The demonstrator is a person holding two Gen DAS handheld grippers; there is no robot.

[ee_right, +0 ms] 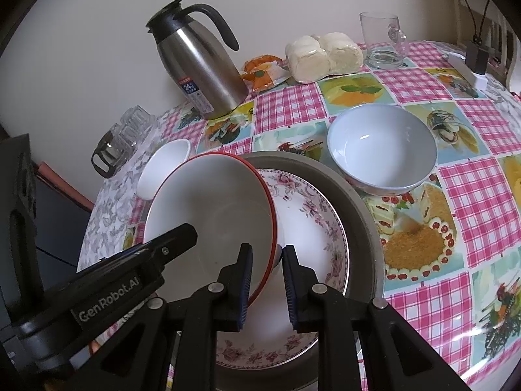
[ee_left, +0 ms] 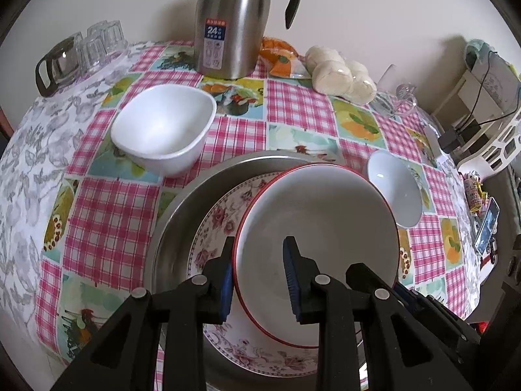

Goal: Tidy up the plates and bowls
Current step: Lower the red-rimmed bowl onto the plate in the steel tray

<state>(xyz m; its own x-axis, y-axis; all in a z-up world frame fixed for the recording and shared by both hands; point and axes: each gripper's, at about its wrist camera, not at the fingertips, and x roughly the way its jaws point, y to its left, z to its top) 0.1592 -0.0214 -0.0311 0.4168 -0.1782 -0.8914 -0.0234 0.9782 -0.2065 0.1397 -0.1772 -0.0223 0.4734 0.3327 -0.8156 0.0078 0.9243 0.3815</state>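
We have both grippers clamped on the red-rimmed bowl (ee_left: 312, 254): left gripper (ee_left: 260, 277) on its left rim, right gripper (ee_right: 267, 280) on the opposite rim, bowl tilted over the floral plate (ee_right: 309, 228) inside the steel basin (ee_left: 182, 215). Beyond the basin: square white bowl (ee_left: 162, 127) left, pale blue bowl (ee_right: 381, 150) right, thermos (ee_left: 231, 22) farthest. Whether the bowl's lower edge touches the plate is probably yes, hard to see.
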